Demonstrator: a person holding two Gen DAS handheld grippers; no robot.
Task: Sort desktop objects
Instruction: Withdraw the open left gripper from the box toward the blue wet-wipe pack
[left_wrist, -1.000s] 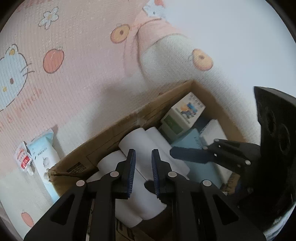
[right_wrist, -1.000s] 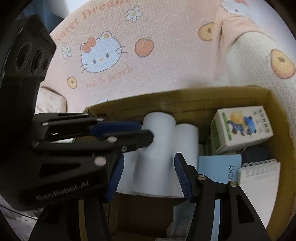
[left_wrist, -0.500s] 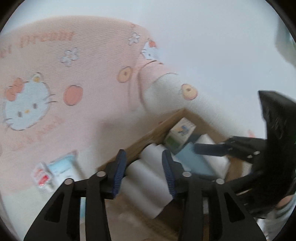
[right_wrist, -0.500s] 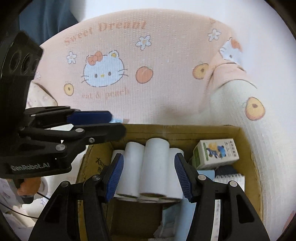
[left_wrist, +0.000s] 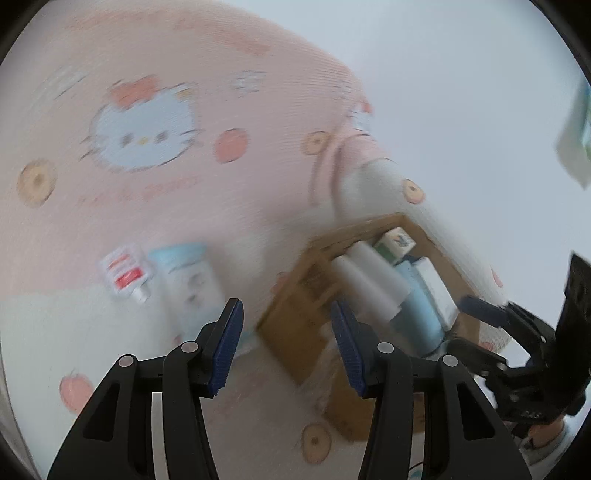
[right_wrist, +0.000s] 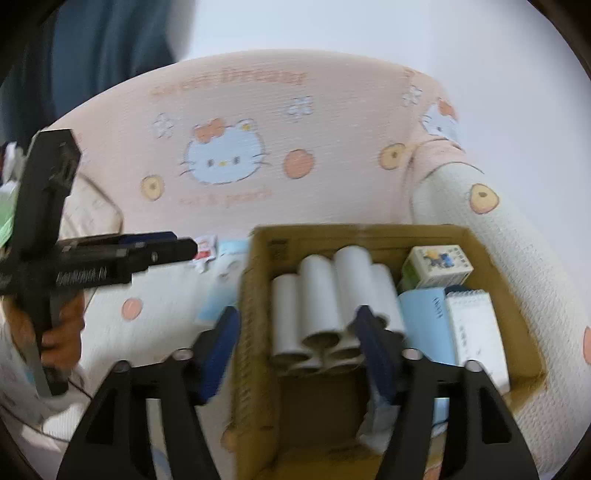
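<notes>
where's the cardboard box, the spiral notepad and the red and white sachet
cardboard box (right_wrist: 369, 236), right wrist view, far wall
spiral notepad (right_wrist: 474, 325), right wrist view, page middle
red and white sachet (left_wrist: 123, 273), left wrist view, red band

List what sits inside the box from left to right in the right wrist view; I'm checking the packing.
White rolls → blue booklet → spiral notepad. The carton behind overlaps these, so I skip it.
</notes>
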